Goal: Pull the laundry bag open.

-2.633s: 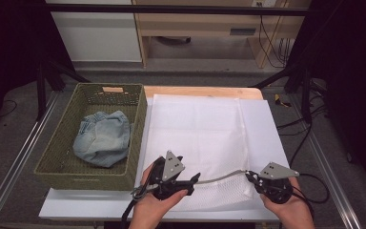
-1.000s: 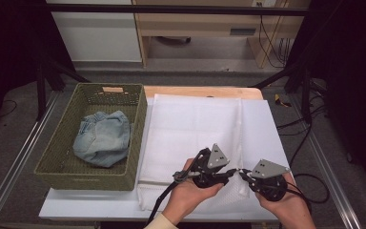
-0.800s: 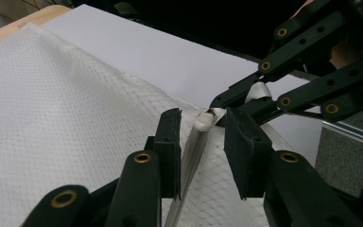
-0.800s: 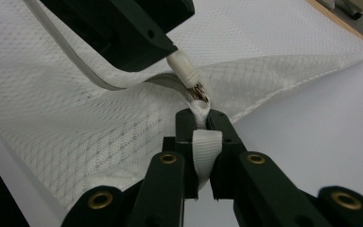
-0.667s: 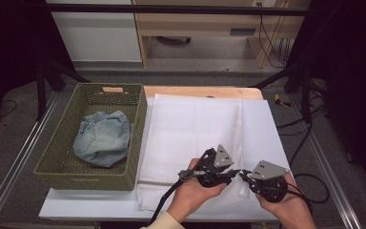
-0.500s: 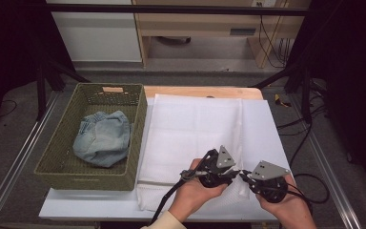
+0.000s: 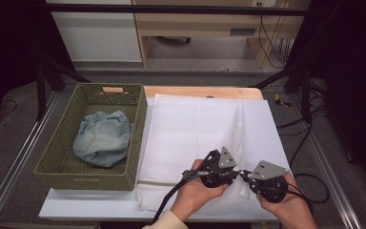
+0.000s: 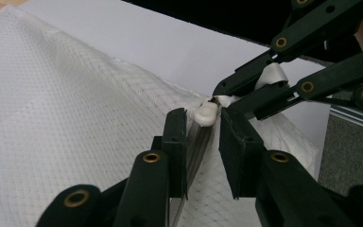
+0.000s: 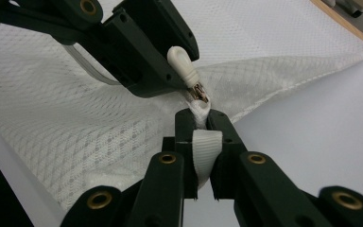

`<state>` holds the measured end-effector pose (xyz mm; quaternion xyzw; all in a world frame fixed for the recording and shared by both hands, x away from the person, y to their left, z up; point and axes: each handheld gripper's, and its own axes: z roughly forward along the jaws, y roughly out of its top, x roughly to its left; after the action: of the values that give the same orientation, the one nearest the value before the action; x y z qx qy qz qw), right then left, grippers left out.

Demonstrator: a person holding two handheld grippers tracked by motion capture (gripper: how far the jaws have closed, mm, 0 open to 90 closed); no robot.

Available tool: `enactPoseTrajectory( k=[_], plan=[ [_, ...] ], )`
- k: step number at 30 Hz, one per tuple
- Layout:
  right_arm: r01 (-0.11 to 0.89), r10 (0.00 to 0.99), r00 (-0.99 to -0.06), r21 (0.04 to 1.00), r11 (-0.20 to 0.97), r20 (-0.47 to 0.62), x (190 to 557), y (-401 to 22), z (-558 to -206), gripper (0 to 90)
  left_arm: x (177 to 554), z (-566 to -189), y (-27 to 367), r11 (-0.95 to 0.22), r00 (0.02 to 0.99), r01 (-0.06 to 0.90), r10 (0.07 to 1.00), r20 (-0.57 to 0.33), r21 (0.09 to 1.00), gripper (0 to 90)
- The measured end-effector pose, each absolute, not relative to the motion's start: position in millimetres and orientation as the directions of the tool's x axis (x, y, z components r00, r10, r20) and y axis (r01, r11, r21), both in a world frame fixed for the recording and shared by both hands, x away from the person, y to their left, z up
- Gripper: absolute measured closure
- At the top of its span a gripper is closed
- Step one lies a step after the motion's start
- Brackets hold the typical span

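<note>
Close together, right gripper [image 9: 199,124] clamped on mesh bag [image 9: 75,118] tab, left gripper [image 8: 203,137] part-open around zipper pull [image 8: 205,114]

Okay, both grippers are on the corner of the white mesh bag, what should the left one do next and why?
Probably close the left gripper on the white zipper pull. The pull sits between its fingers with a gap showing, while the right gripper already pinches the fabric tab at the corner of the mesh bag, bracing it for unzipping.
</note>
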<state>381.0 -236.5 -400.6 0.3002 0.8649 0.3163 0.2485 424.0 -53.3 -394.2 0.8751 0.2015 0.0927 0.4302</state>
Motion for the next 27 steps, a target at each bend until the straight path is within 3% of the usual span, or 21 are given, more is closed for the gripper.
enactPoseTrajectory(
  k=[5, 18, 27],
  plan=[
    [0.367, 0.677, -0.697, 0.695, 0.618, -0.234, 381, -236, -401, 84.1, 425, -393, -56, -0.544, 0.903, 0.269, 0.43, -0.011, 0.795, 69.1],
    [0.377, 0.682, -0.694, 0.69, 0.618, -0.232, 381, -237, -404, 84.0, 424, -398, -63, -0.568, 0.903, 0.276, 0.43, -0.007, 0.776, 79.9],
    [0.388, 0.693, -0.687, 0.697, 0.604, -0.218, 380, -240, -406, 83.1, 421, -403, -65, -0.55, 0.893, 0.289, 0.449, -0.015, 0.783, 81.0]
  ],
)
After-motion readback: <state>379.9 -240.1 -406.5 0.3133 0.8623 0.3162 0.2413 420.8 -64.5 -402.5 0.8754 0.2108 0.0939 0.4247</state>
